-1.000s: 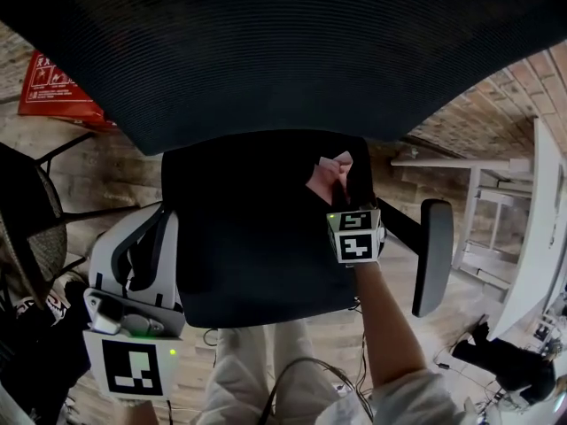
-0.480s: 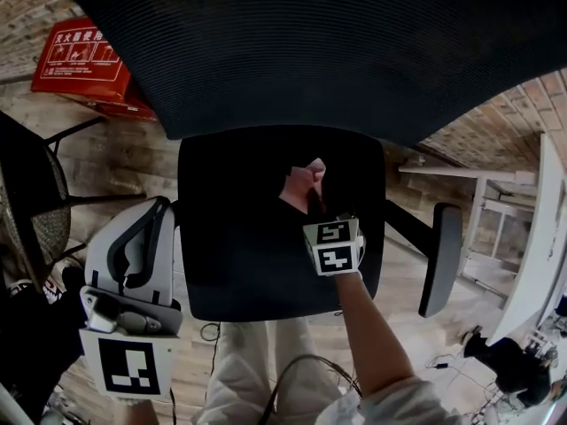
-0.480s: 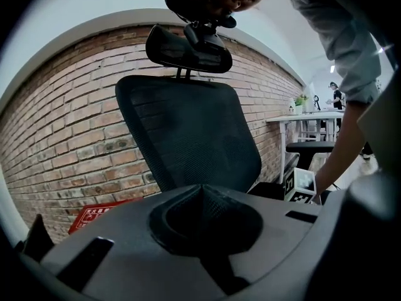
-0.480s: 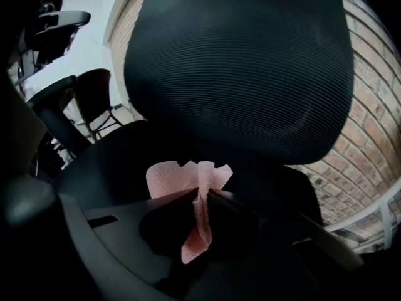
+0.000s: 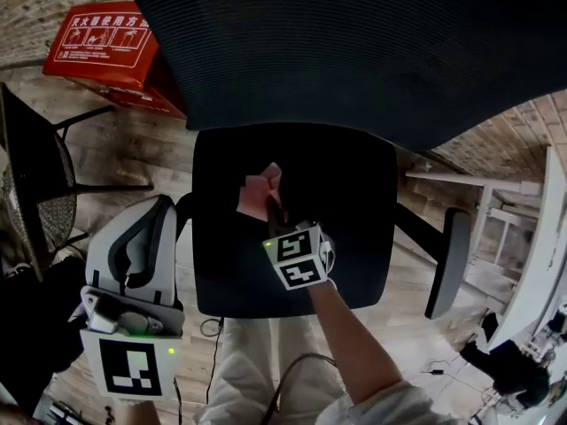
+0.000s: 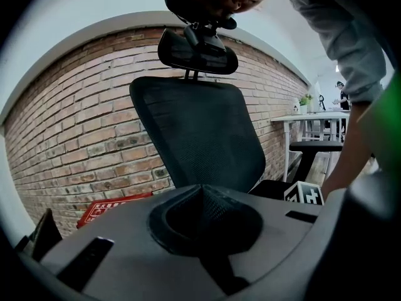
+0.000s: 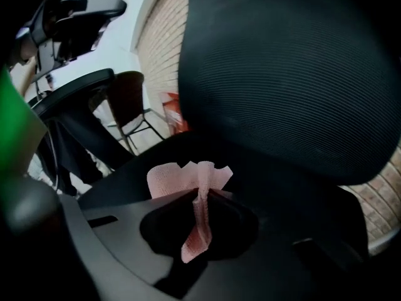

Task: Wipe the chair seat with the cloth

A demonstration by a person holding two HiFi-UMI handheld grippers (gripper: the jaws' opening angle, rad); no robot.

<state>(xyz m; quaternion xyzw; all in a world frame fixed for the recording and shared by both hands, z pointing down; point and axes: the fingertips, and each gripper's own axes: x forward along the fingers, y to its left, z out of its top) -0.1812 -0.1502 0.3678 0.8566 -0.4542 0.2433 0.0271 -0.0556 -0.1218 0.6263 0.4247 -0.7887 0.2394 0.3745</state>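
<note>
White Chinese characters are printed in a line across the top face of the red box (image 5: pixel 106 42) that is seen on the floor (image 5: pixel 124 162). In the head view the line is read as "灭火器使用方法". Below it, a row of small white pictures with captions is printed, but these are too small to be read. In the left gripper view the same box is seen with its white print blurred. Black-and-white square markers in plain block patterns are carried on the cubes of the left tool (image 5: pixel 146 237) and the right tool (image 5: pixel 273 209).
</note>
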